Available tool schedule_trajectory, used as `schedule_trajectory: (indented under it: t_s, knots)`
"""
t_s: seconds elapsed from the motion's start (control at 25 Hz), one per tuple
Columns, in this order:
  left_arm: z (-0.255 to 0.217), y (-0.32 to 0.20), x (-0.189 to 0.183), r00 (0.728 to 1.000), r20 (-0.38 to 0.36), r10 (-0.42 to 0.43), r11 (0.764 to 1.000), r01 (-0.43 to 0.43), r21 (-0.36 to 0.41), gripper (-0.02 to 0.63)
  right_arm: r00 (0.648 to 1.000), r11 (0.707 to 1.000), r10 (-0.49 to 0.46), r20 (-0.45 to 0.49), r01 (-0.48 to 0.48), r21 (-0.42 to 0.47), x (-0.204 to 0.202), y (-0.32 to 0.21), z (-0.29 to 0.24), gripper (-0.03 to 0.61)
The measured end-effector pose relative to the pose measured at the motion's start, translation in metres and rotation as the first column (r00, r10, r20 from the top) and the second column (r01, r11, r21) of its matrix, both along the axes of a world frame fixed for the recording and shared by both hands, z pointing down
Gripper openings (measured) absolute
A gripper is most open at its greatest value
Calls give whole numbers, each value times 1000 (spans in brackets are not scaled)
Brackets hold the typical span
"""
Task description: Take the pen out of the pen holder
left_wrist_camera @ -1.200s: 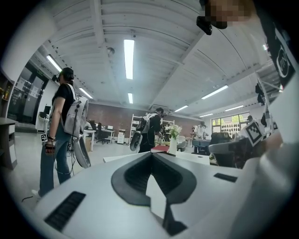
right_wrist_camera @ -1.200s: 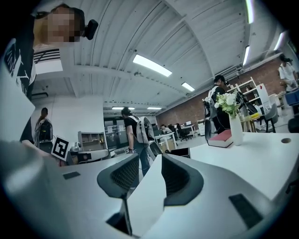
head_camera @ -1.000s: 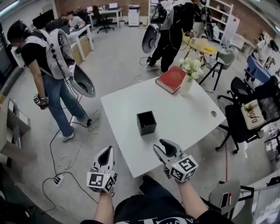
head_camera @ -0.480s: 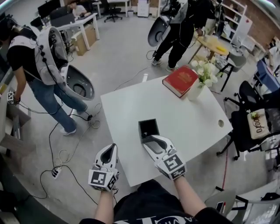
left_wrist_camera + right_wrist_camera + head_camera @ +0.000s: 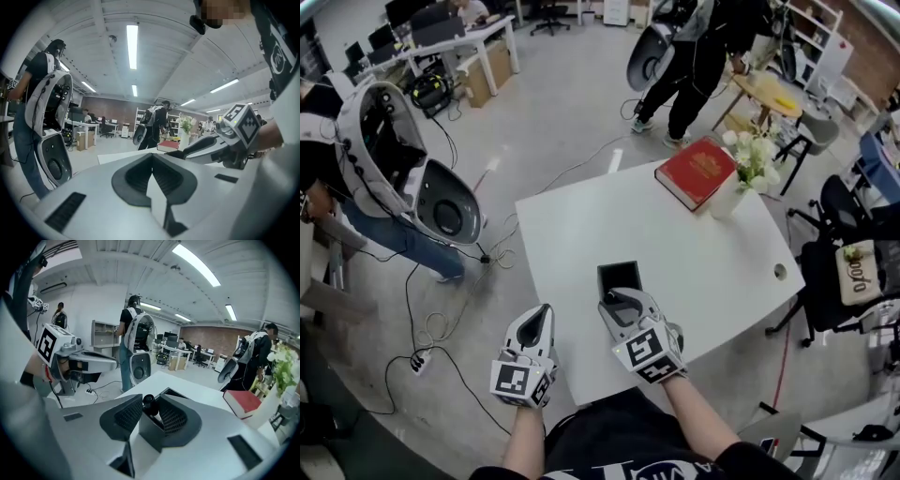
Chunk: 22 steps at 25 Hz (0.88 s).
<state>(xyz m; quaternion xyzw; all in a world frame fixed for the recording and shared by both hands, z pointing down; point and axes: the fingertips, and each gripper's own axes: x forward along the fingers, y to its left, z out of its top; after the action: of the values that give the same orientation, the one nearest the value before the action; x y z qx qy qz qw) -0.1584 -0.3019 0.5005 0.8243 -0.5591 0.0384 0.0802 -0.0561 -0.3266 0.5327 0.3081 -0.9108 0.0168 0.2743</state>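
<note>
A black square pen holder stands near the front of the white table. In the right gripper view, the holder sits just below the jaws, with the pen's black top sticking up between them. My right gripper reaches over the holder's near rim. Its jaws have just been closing around the pen top and stand open, with thin gaps at the pads. My left gripper hovers shut and empty off the table's front left edge, and in its own view the left gripper looks level across the table.
A red book and a vase of white flowers lie at the table's far right. People with backpack rigs stand to the left and beyond the table. Office chairs crowd the right side, and cables lie on the floor at left.
My right gripper has rolled upright and moved forward and left from the table's front edge to the pen holder. The left gripper has shifted slightly forward.
</note>
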Motion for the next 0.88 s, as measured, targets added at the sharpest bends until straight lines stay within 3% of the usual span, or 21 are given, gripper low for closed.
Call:
schedule_trajectory:
  t_s: [0.16, 0.56, 0.88]
  knots:
    - [3, -3, -1, 1000, -4, -2, 1000, 2, -9, 2, 999, 999, 40, 33, -39, -28, 3, -8, -5, 87]
    - [3, -4, -2, 1000, -13, -19, 1000, 19, -13, 2, 999, 999, 33, 8, -33, -37, 1, -15, -1, 84]
    - [-4, -4, -8, 1000, -19, -25, 1000, 25, -3, 2, 995, 998, 61, 81, -60, -10, 11, -21, -24, 77]
